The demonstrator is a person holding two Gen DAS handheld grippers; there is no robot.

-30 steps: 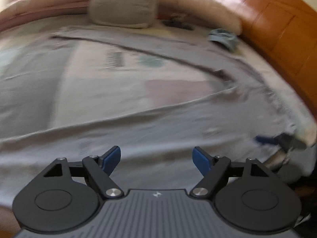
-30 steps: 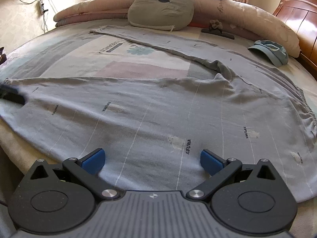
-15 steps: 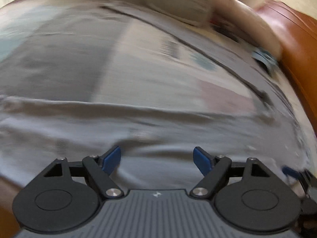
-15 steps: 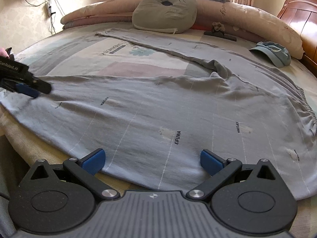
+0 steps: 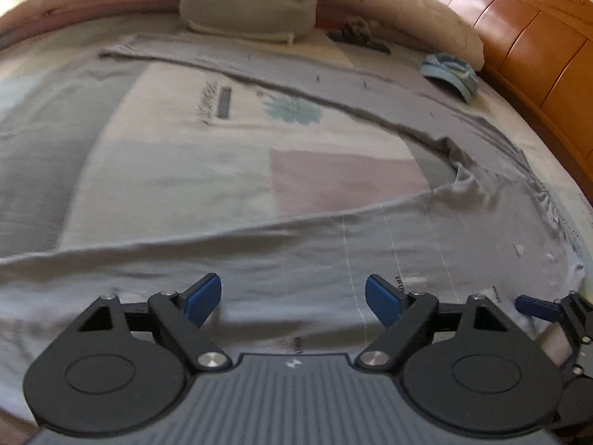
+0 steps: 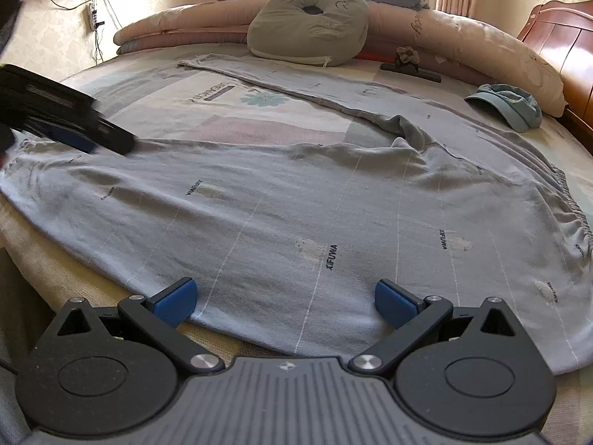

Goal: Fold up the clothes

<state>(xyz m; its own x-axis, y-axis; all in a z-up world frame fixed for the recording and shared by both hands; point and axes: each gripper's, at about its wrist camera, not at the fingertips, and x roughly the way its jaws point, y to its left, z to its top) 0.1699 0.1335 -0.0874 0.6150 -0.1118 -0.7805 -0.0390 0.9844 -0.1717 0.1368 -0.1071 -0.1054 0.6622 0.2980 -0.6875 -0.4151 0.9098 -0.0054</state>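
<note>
1. One pair of grey trousers is lying spread out flat on the bed, with its two legs opening apart like a V.
2. The near leg is lying along the bed's front edge. The far leg is reaching up toward the green cushion.
3. The left gripper is hanging over the near leg. Its jaws are opening, and nothing is between them.
4. The right gripper is hanging over the same leg at its near hem. Its jaws are spread wide and are pinching nothing.
5. I think the step now is getting ready to grab the near leg.
6. To do it well, each gripper should be pinching the hem edge, one toward each end, so the cloth is lifting evenly.
7. Then the leg should be going over onto the far leg, with edges matching and no bumps.
8. Counting: one pair of trousers, two grippers, one green cushion, one blue cap beside the far leg.
</note>
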